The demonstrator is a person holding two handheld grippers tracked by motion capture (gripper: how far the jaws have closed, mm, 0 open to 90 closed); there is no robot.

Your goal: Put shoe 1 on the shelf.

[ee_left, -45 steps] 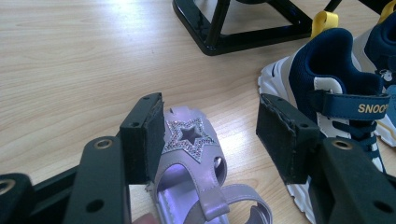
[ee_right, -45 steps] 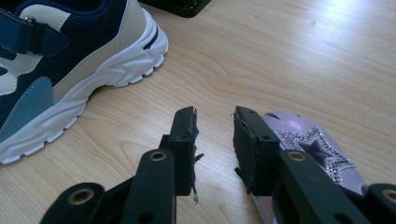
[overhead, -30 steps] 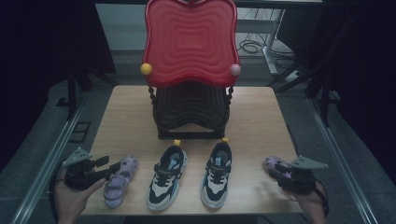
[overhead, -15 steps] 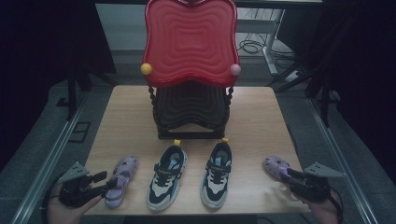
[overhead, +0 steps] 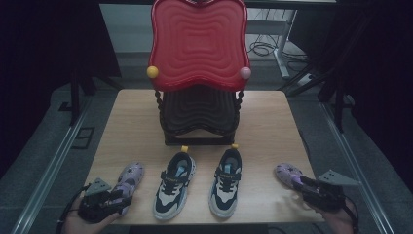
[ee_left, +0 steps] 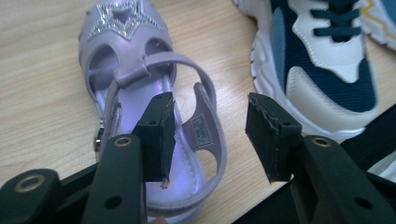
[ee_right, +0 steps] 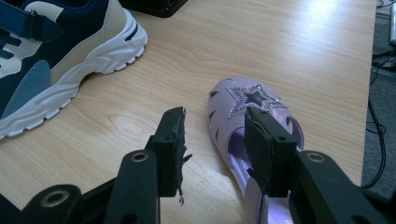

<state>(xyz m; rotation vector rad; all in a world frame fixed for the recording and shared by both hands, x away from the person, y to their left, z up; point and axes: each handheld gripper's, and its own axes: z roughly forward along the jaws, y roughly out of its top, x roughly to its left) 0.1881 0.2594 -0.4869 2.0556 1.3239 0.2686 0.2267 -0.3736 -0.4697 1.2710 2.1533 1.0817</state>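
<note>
On the wooden table (overhead: 272,117), the left gripper (overhead: 108,201) sits at about seven o'clock, at the heel end of a lilac sandal (overhead: 127,179) with a glittery star on its toe. In the left gripper view its jaws stand wide apart and grip nothing: one pad hangs over the sandal's insole, the other over bare wood just beside the heel strap, so the sandal's (ee_left: 140,116) outer heel wall lies in the gap between them. The right gripper (overhead: 311,189) is at about five o'clock, at the matching lilac sandal (overhead: 288,173) near the table's right front corner. Its jaws are likewise parted and hold nothing; in the right gripper view one pad hovers over the tabletop at the sandal's (ee_right: 252,116) side and the other over its open upper, just behind the star. Between the two sandals, at six o'clock, stand two navy-and-white sneakers, the left sneaker (overhead: 174,185) and the right sneaker (overhead: 226,177), toes pointing toward twelve. Beyond them, at twelve o'clock, rises a dark ribbed stand (overhead: 199,117) topped by a red wavy panel (overhead: 198,44).
</note>
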